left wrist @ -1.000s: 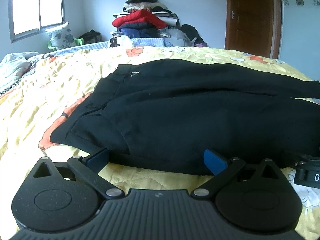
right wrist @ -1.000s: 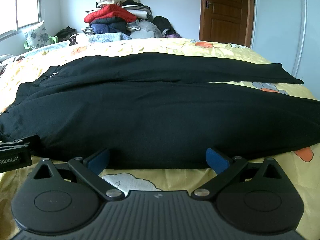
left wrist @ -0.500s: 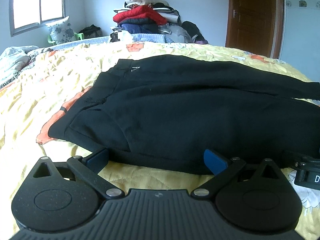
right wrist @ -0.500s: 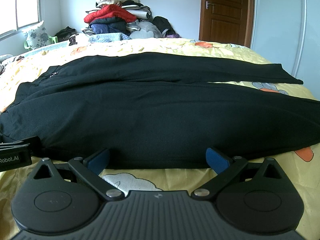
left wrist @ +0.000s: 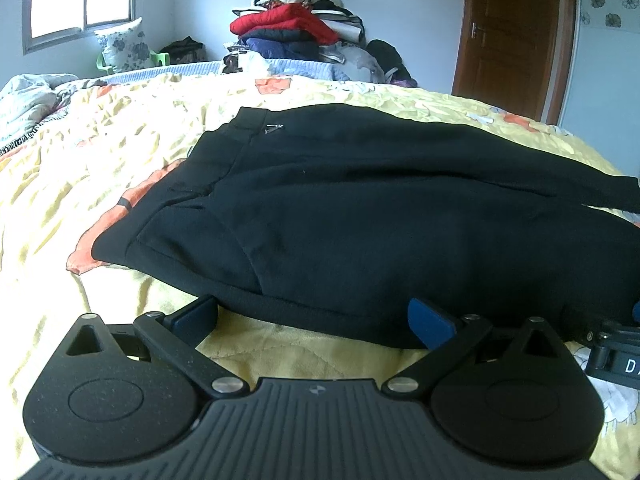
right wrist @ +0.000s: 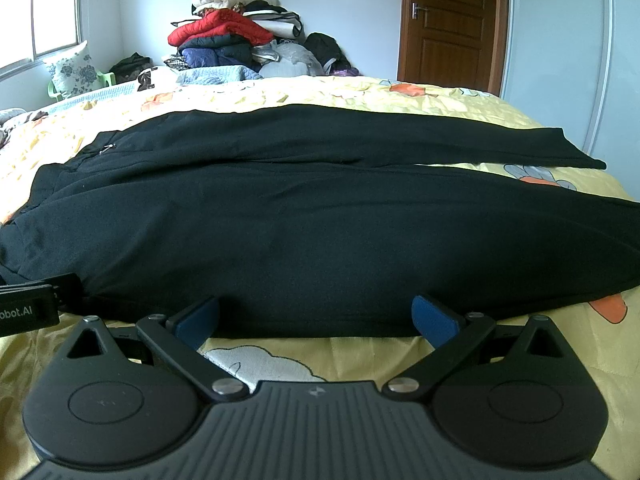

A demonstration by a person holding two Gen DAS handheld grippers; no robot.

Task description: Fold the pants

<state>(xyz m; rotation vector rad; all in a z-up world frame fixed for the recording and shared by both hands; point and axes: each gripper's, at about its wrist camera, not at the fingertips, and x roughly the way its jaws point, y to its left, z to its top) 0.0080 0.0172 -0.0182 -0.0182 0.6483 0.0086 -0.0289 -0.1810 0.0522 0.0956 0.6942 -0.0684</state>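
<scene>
Black pants (right wrist: 320, 232) on a yellow, orange-patched bedspread (left wrist: 100, 160).

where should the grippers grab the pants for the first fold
Probably the near edge of the pants, coming in low from the near side along the quilt. That hem lies as a thick rolled lip facing both open grippers: left near the waist end, right mid-leg, their fingers straddling it.

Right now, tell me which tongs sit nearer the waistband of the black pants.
Left. The left tongs sit at the near edge beside the waistband; the right tongs sit farther along the near leg.
</scene>
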